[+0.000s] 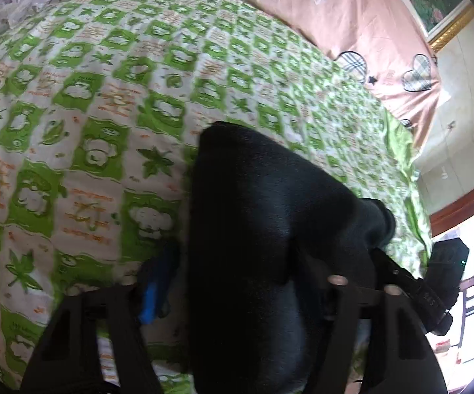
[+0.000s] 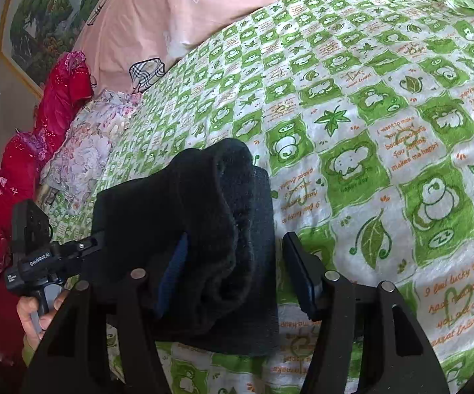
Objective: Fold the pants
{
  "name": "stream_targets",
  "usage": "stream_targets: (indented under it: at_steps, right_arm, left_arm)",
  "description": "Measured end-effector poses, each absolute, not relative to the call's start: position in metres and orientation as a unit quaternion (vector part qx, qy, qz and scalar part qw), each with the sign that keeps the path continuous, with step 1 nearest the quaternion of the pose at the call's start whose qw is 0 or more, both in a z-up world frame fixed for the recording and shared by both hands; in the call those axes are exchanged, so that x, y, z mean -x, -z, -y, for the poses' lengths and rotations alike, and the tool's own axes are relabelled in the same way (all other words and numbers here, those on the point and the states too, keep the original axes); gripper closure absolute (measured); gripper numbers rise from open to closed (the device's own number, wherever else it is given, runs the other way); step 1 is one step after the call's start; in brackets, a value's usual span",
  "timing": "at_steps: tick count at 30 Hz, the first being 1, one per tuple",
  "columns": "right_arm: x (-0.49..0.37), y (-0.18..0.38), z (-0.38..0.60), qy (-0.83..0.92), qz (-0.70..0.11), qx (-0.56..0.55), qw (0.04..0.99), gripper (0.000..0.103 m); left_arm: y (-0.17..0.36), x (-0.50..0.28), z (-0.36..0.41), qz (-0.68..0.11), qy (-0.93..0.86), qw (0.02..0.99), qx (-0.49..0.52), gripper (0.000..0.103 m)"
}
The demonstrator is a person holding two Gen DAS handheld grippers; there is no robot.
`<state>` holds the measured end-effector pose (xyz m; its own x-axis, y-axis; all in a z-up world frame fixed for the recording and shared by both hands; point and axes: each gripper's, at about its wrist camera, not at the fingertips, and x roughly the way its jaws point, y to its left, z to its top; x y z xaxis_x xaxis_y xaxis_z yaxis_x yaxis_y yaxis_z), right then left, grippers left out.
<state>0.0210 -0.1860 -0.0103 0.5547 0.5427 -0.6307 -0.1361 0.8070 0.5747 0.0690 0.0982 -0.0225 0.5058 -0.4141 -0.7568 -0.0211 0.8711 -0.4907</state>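
One pair of black pants (image 2: 204, 229), bunched into a thick folded bundle, lay on the bed's green-and-white patterned sheet (image 2: 368, 131), near the bed's near edge. In the left wrist view the pants (image 1: 263, 223) filled the middle of the frame, draped over and between the left tool's fingers.

Two tools were in view. Right tool (image 2: 237, 272): jaws stood wide, one blue-padded finger (image 2: 171, 275) pressed against or under the pants' folded side, the other finger (image 2: 299, 275) apart from the fabric, over the sheet. Left tool (image 1: 237, 282): one blue-padded finger (image 1: 153, 292) showed just left of the pants; the other finger was hidden by cloth, so I could not tell if it was gripping. The right wrist view showed the left tool (image 2: 56, 256) from the side, its tip at the pants' left edge, with one hand (image 2: 36, 312) on its handle. The left wrist view caught the right tool's body (image 1: 430, 282) at the pants' right edge.

Also on the bed: one pink duvet (image 2: 178, 19) with plaid hearts, one pale floral pillow (image 2: 89, 141), red sequined fabric (image 2: 56, 98). One framed landscape picture (image 2: 36, 23) hung on the wall.
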Motion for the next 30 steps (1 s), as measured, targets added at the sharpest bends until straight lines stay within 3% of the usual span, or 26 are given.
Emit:
stream_targets:
  at_steps: [9, 30]
  right_arm:
    - [-0.011, -0.013, 0.173, -0.213, -0.401, -0.224, 0.862, 0.058]
    - [-0.077, -0.052, 0.064, -0.314, -0.376, -0.189, 0.851, 0.059]
  left_arm:
    - [0.001, -0.056, -0.097, -0.465, 0.123, 0.849, 0.221, 0.069]
    - [-0.049, -0.058, -0.201, -0.395, 0.041, 0.887, 0.237, 0.070]
